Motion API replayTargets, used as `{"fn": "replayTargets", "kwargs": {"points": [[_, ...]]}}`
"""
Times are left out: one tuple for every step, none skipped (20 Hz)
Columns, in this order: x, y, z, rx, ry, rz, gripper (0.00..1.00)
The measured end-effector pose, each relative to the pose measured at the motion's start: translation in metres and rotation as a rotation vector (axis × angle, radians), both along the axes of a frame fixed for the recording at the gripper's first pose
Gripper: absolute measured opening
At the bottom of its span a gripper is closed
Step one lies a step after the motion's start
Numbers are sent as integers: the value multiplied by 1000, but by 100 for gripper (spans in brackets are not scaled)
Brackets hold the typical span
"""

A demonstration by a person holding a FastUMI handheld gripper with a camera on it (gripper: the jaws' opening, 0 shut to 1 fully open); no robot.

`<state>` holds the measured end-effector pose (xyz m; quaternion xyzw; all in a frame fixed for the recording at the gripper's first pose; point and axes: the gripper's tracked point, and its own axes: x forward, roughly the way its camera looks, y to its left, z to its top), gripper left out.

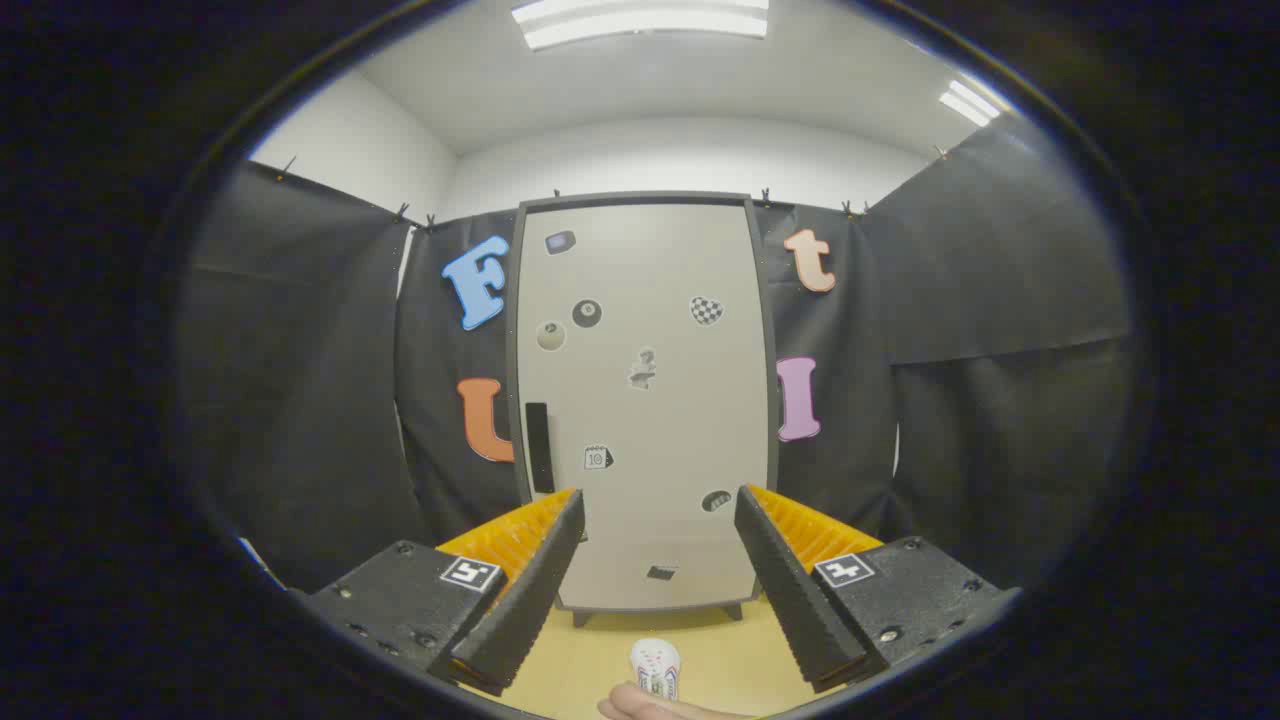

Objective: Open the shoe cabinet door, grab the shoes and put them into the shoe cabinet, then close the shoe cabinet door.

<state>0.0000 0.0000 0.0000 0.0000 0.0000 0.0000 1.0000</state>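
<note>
Gripper view: my fingers (pixel 650 590) are spread wide, holding nothing. Shoe cabinet (pixel 640 400) sits shut dead ahead at 12 o'clock, its upright handle (pixel 539 447) toward 11. Shoe (pixel 655 668) lies between them at 6.

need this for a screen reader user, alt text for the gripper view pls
A closed shoe cabinet with stickers on its door and a dark handle stands ahead. The gripper has its jaws open, holding nothing; a small white shoe sits between them on the floor.

Gripper (pixel 660 590) with ribbed wedge jaws, dark textured blocks, screws, square tracking markers, perhaps a bare fingertip (pixel 640 705) below
</note>
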Motion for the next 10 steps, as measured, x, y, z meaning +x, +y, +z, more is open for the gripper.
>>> {"fn": "replayTargets", "kwargs": {"points": [[1, -2, -1, 0, 4, -4, 99], [2, -3, -2, 2, 7, -4, 99], [4, -2, -3, 2, 8, 2, 99], [5, -2, -3, 2, 8, 4, 99], [7, -4, -3, 1, 8, 3, 99], [9, -4, -4, 1, 12, 6, 99], [10, -2, -6, 2, 19, 16, 99], [11, 1, -6, 0, 18, 30, 99], [14, 0, -5, -2, 13, 28, 99], [17, -4, -7, -3, 14, 20, 99]]}}
